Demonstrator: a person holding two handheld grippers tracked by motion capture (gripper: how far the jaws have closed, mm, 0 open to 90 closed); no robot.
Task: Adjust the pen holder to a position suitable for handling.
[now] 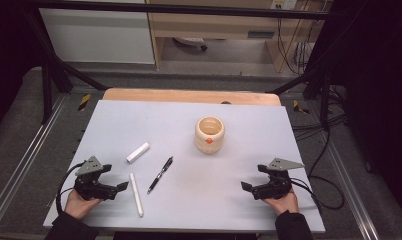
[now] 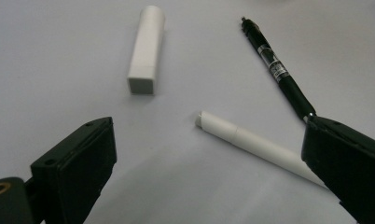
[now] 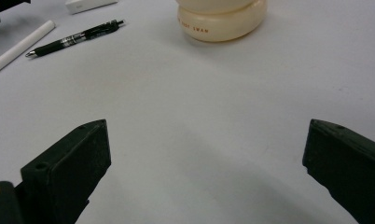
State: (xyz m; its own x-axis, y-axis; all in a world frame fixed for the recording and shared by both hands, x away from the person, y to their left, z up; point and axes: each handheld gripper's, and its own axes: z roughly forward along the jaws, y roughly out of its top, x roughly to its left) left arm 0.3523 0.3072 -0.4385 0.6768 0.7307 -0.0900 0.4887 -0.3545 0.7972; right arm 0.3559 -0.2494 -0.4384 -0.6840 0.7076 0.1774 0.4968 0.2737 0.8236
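A cream, rounded pot [image 1: 209,134] with an orange dot stands mid-table; its base [image 3: 220,21] carries small orange lettering in the right gripper view. To its left lie a short white cap-like piece [image 1: 138,152], a black pen [image 1: 160,174] and a long white stick [image 1: 136,194]. My left gripper [image 1: 115,177] rests at the front left, open, with its jaws wide apart. They point at the white stick [image 2: 251,140], the cap piece [image 2: 146,51] and the pen [image 2: 276,67]. My right gripper [image 1: 253,177] sits at the front right, open, over bare mat.
A pale grey mat [image 1: 189,120] covers the table, with a wooden edge [image 1: 189,95] at the back. A dark frame and cables [image 1: 309,130] run around the sides. Bare mat [image 3: 213,93] lies between the right gripper and the pot.
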